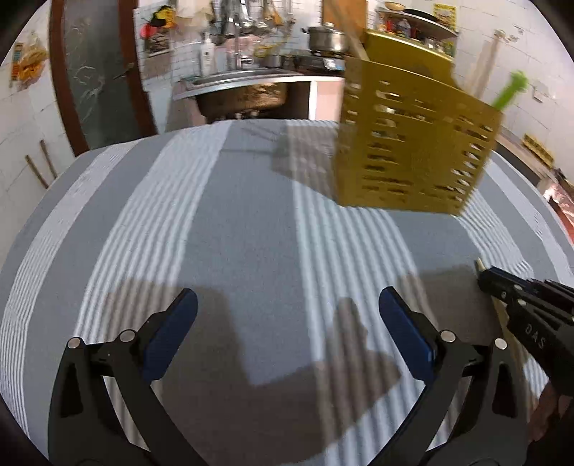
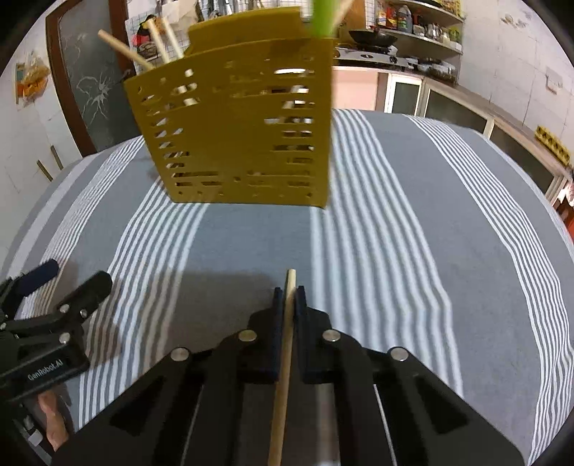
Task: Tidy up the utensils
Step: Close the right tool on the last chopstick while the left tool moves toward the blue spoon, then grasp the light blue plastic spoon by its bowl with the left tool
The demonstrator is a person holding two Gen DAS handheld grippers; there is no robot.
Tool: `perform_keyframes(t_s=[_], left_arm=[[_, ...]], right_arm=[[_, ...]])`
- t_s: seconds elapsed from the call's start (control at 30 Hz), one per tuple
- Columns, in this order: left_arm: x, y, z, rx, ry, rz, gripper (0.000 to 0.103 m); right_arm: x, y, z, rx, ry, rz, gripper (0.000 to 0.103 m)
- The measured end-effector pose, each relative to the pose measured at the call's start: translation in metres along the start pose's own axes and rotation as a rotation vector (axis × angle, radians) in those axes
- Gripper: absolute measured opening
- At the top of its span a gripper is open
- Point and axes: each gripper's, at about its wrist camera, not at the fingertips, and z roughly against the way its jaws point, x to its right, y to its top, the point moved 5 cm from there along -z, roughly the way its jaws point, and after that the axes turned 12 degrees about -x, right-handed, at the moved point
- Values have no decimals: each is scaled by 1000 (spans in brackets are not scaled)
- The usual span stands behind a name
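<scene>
Between my right gripper's (image 2: 289,292) dark pads, at bottom centre of the right wrist view, runs a thin pale wooden chopstick (image 2: 283,365); the jaws are pinched tight on it, with a short tip poking out ahead of them toward the middle of the frame. It looks light, stiff and smooth, so I judge it could pivot or slip if gripped only near one end; holding nearer the middle of its length would probably steady it. Beneath it lies a grey and white striped cloth (image 2: 412,222) that fills the lower half of both views. At upper centre stands a yellow slotted holder (image 2: 233,136), upright on the cloth and well apart from the chopstick, with more pale sticks (image 2: 123,48) leaning out at its upper left and a green handle (image 2: 323,19) at its upper right. My left gripper (image 1: 287,308), at the bottom of the left wrist view, stands wide open with nothing between its blue pads (image 1: 405,329), hovering over bare cloth.
</scene>
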Motion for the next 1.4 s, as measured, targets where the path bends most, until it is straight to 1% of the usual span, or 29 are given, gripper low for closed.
perform_keyframes(t_s=[0.23, 0.3, 0.43, 0.53, 0.57, 0.6, 0.63, 0.67, 0.7, 0.77, 0.8, 0.87, 0.93, 1.0, 1.1, 1.27, 1.4], left_arm=[[55, -28, 20, -33, -64, -136, 98], [67, -39, 25, -48, -85, -161, 98], [84, -60, 26, -83, -78, -185, 97], [90, -69, 23, -119, -88, -194, 86], [93, -72, 23, -126, -91, -197, 84], [96, -74, 23, -120, -85, -202, 84], [98, -74, 24, -113, -81, -211, 82], [102, -75, 24, -109, -77, -226, 76], [105, -75, 24, -107, -75, -235, 73], [107, -74, 24, -106, -80, -239, 59], [107, -73, 25, -107, -84, -241, 55], [106, -70, 25, -107, -94, -232, 41], [101, -66, 23, -113, -107, -211, 32], [96, -62, 22, -122, -127, -190, 32], [88, -51, 18, -125, -121, -158, 32], [72, -25, 4, -127, -120, -71, 32], [66, -12, -7, -123, -98, -58, 32]], right_arm=[[42, -15, 13, 5, -51, -20, 7], [54, -17, 13, 7, -36, -47, 7], [61, -19, 12, 20, 9, -82, 7], [61, -22, 11, 29, -4, -72, 7], [62, -24, 11, 33, -6, -68, 7], [61, -22, 10, 34, -7, -66, 7], [61, -22, 10, 35, -7, -66, 7], [59, -22, 10, 36, -8, -65, 7], [59, -22, 10, 37, -9, -65, 7], [58, -22, 11, 40, -12, -61, 7], [58, -23, 12, 42, -13, -58, 7], [56, -23, 13, 44, -12, -53, 7], [53, -22, 13, 47, -13, -46, 7], [50, -21, 13, 51, -10, -41, 7], [43, -21, 13, 52, 0, -34, 7], [37, -21, 14, 55, 14, -25, 7], [36, -20, 14, 57, 21, -31, 7]])
